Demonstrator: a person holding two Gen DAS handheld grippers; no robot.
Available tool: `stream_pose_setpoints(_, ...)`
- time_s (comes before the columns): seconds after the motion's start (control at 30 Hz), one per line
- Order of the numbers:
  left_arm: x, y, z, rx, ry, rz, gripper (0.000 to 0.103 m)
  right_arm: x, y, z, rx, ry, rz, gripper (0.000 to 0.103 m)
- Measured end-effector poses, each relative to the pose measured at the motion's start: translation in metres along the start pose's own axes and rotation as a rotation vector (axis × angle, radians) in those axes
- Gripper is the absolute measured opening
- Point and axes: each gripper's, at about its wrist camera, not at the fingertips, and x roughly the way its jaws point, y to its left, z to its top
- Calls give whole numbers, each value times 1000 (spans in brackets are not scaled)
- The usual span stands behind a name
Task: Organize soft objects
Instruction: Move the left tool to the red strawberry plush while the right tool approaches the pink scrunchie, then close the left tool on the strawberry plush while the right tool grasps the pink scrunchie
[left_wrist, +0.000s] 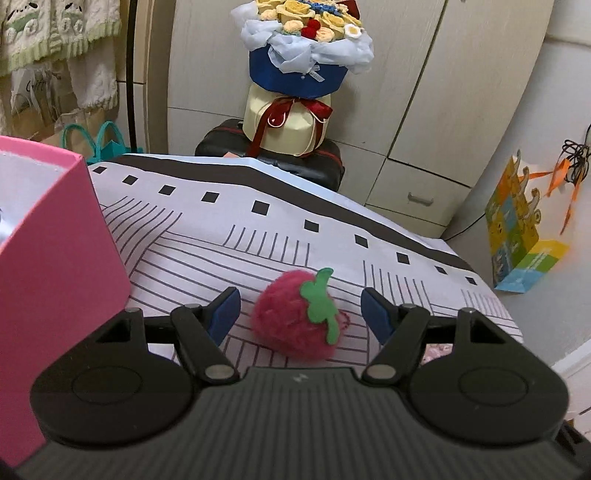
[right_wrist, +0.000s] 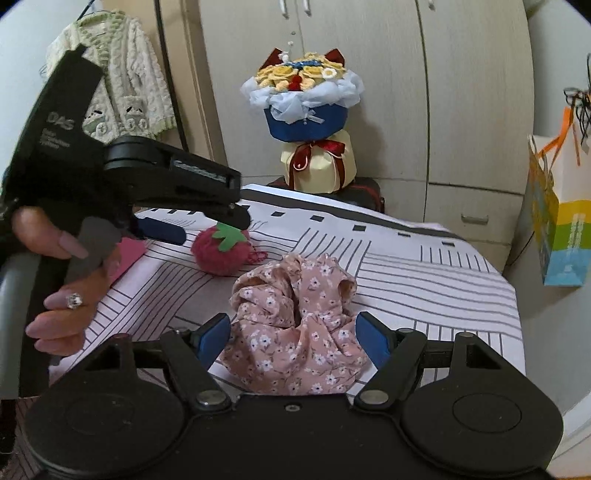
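A fuzzy red strawberry plush (left_wrist: 295, 317) with a green felt leaf lies on the striped tablecloth (left_wrist: 221, 236). My left gripper (left_wrist: 300, 308) is open, its blue-padded jaws on either side of the strawberry and not touching it. The strawberry also shows in the right wrist view (right_wrist: 221, 253), with the left gripper (right_wrist: 184, 225) just above it. A pink floral fabric scrunchie (right_wrist: 295, 332) lies near the table's front. My right gripper (right_wrist: 291, 336) is open around the scrunchie, with its jaws apart from the cloth.
A pink box (left_wrist: 55, 266) stands at the left of the table. A crochet flower bouquet (left_wrist: 299, 74) sits on a black case behind the table. A colourful paper bag (left_wrist: 521, 236) hangs at the right. White cupboards stand behind.
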Motion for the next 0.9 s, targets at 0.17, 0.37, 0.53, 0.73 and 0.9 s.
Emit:
stream_pose_setpoints(0.17,11,-6,-7,52,-17,60,72,7,-5,-1,45,15,-7,79)
stream_pose_setpoints(0.37,19,-6,-12,91,-4,79,70,14,-8,-5,77,27,1,79)
stream_pose_setpoints(0.53,22,-4,-16,113,-1,82,46,16,-6,-10,65,27,6,59)
stream_pose_setpoints(0.73,-4,-5,-21,120,-43,31,44,1,9,-14,21,-7,-6,14)
stream_pose_setpoints(0.9,-38,-7,-32,138,-84,-29,44,-20,19,-21,33,-35,-28,13)
